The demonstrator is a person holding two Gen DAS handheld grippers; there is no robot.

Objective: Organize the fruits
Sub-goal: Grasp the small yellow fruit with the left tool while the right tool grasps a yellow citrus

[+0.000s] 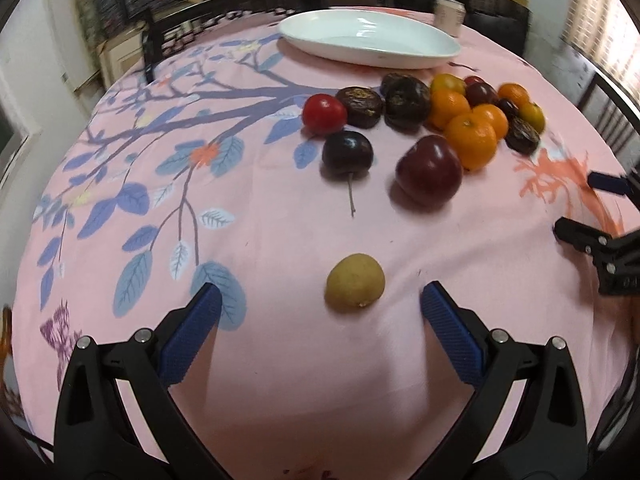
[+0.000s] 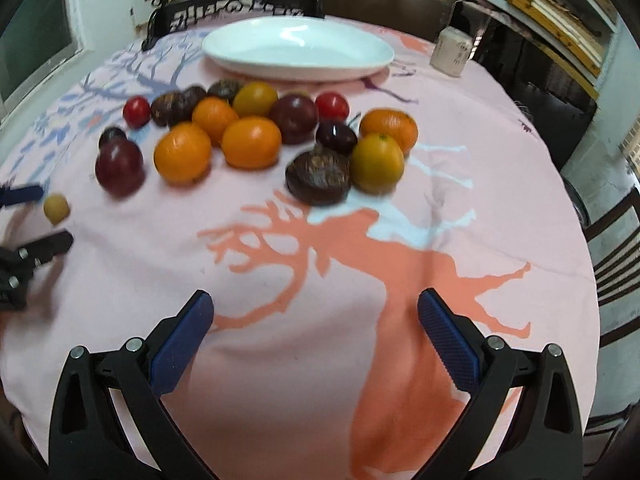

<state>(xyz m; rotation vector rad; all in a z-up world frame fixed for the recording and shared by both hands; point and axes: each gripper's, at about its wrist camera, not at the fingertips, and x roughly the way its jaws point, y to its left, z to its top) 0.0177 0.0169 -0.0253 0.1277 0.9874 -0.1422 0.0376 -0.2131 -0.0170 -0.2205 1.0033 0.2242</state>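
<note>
Left claw (image 1: 320, 304) fills the bottom of the left wrist view with its blue pads spread wide and nothing between them; just ahead, at lower centre, a small tan fruit (image 1: 355, 282) lies alone on the pink cloth of the bench (image 1: 260, 360). Higher and to the right sit a dark plum (image 1: 429, 169), a stemmed dark cherry (image 1: 347, 153) and a heap of oranges (image 1: 472, 142) and wrinkled dark fruit, with the bare white dish (image 1: 368, 38) at the top. I judge the tan fruit light, roundish and apt to roll — best pinched across its middle, gently, since its skin looks thin. In the right wrist view the right claw (image 2: 316, 316) also stands agape and empty at the bottom, over the coral tree print, well apart from the fruit. That same tan fruit shows at the left edge, between the other claw's tips, and the dish lies at top centre beyond the pile.
</note>
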